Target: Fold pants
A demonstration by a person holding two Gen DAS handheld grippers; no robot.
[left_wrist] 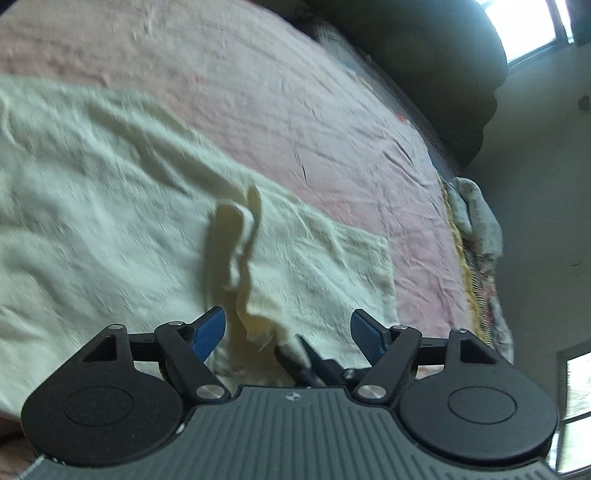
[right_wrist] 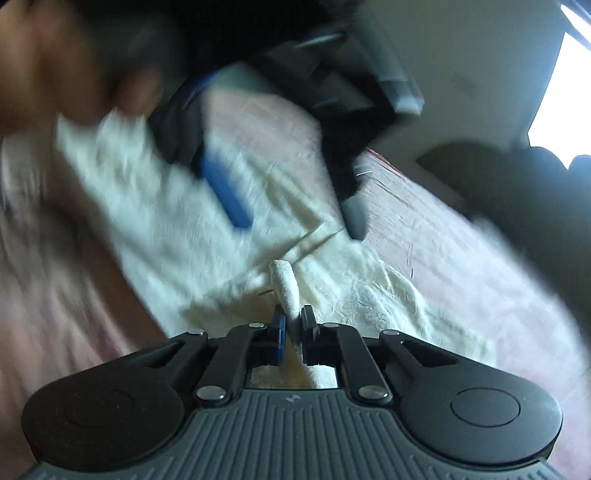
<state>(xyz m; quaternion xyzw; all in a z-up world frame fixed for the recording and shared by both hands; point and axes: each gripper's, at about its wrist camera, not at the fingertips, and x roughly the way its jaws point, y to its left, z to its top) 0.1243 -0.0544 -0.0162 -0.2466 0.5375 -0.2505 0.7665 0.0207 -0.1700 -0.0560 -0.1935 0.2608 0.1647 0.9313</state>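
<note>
Dim daylight from window (left_wrist: 524,26); heavy motion blur, fisheye-warped edges.

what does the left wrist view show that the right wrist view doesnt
Only the left wrist view shows the left gripper open from behind, a raised fold of the cream pants ahead of it, and the grey-white bundle at the bed's edge. Only the right wrist view shows the right gripper shut on a pinch of pants. Both show the pants spread on the pink bedsheet.
</note>
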